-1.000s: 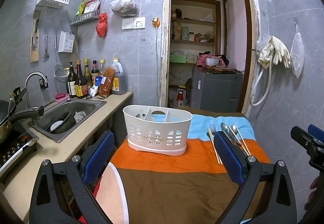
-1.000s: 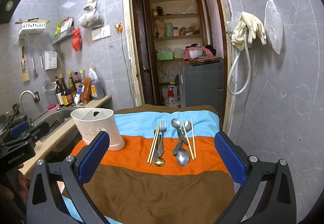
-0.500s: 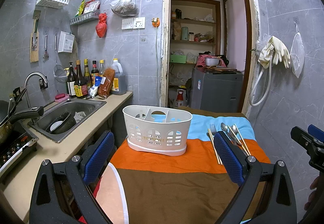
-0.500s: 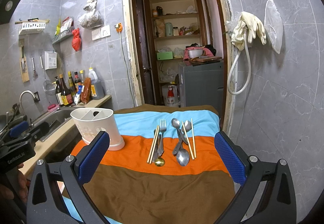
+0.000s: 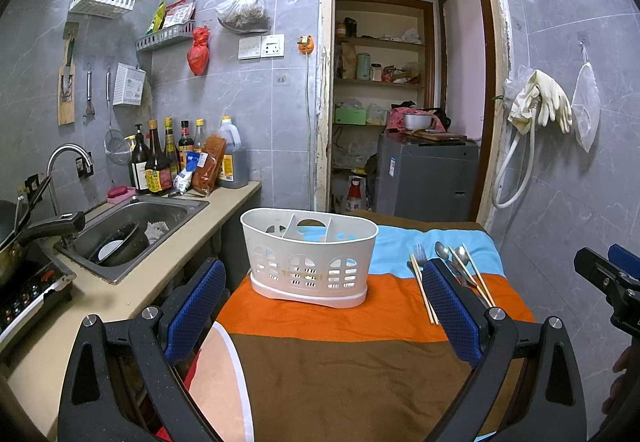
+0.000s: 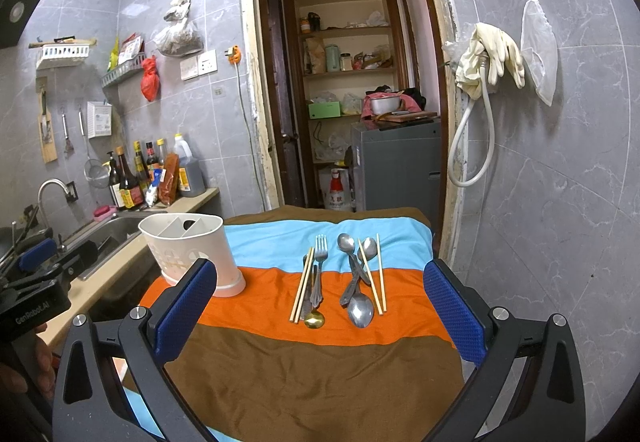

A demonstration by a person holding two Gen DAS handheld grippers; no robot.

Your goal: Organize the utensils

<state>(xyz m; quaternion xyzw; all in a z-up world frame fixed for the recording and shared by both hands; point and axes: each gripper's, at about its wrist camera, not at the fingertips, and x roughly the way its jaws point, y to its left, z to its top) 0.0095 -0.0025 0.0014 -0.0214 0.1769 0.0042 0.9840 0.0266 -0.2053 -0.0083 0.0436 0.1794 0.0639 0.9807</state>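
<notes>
A white plastic utensil caddy [image 5: 310, 258] with divided compartments stands on the striped cloth [image 5: 340, 370]; it also shows at the left in the right wrist view [image 6: 192, 254]. Utensils lie on the cloth to its right: a chopstick pair [image 6: 302, 290], a fork [image 6: 319, 270], a gold spoon [image 6: 315, 319], steel spoons [image 6: 360, 308] and another chopstick pair [image 6: 380, 278]. My left gripper [image 5: 324, 310] is open and empty, facing the caddy from the near side. My right gripper [image 6: 320, 316] is open and empty, facing the utensils.
A counter with a sink [image 5: 132, 230], bottles [image 5: 156, 166] and a stove [image 5: 28, 290] runs along the left. A tiled wall with a hose and gloves [image 6: 488, 62] is close on the right. A doorway [image 5: 400, 102] opens behind the table.
</notes>
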